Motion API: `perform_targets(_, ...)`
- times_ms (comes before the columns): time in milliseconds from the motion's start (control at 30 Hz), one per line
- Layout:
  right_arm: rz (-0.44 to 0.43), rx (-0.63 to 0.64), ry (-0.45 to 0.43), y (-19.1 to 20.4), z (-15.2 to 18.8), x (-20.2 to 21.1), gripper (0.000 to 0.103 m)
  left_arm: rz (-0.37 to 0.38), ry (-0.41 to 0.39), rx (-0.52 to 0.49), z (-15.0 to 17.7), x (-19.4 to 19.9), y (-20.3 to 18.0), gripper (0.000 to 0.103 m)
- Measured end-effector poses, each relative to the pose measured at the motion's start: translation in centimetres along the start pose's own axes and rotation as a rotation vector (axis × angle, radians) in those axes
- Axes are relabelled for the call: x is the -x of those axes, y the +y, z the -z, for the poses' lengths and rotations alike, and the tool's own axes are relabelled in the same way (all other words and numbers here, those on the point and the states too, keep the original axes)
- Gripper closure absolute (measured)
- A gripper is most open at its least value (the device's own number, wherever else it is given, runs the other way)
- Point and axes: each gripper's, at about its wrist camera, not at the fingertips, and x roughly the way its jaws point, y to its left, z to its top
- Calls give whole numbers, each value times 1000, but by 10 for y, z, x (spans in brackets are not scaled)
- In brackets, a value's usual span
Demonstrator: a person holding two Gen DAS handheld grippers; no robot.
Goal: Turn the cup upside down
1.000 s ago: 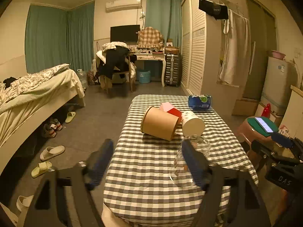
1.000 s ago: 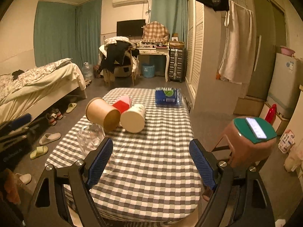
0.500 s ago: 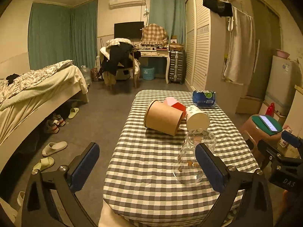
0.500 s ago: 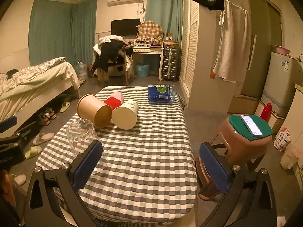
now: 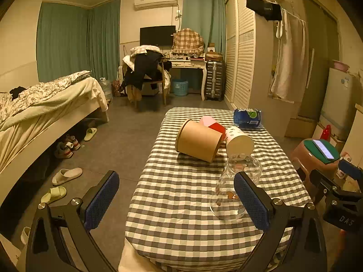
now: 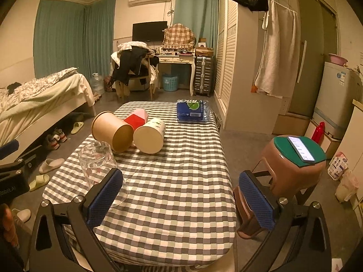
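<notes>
Standing mouth-down near the table's (image 5: 181, 204) near left corner, the clear glass cup (image 5: 236, 188) has its wide rim on the checked cloth and its narrower base up, leaning a little. Both views show small printed figures on its wall. The left tongs (image 5: 175, 200) are spread wide and hold nothing; the right-hand pad (image 5: 248, 201) sits in front of the cup's lower side, and whether it touches the glass cannot be told. The right tongs (image 6: 181, 200) are likewise spread and empty above the table's near edge, with the left-hand pad (image 6: 104, 199) overlapping the cup's rim in that view.

Farther along the table, toward its middle, a brown paper tub (image 5: 198, 140) lies on its side, touching a white paper cup (image 5: 239, 141) also on its side. A red and pink carton (image 5: 213, 124) lies just behind the two. A blue packet (image 5: 247, 118) rests at the far right corner. Beside the table's right edge stands a brown stool (image 6: 292, 165) with a phone (image 6: 300, 147) on its green top.
</notes>
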Motion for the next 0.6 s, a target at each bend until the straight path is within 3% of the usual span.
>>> perform_targets(600,0,-1,9,2,1,-3,0,-13,-6,1,0,0,0,0)
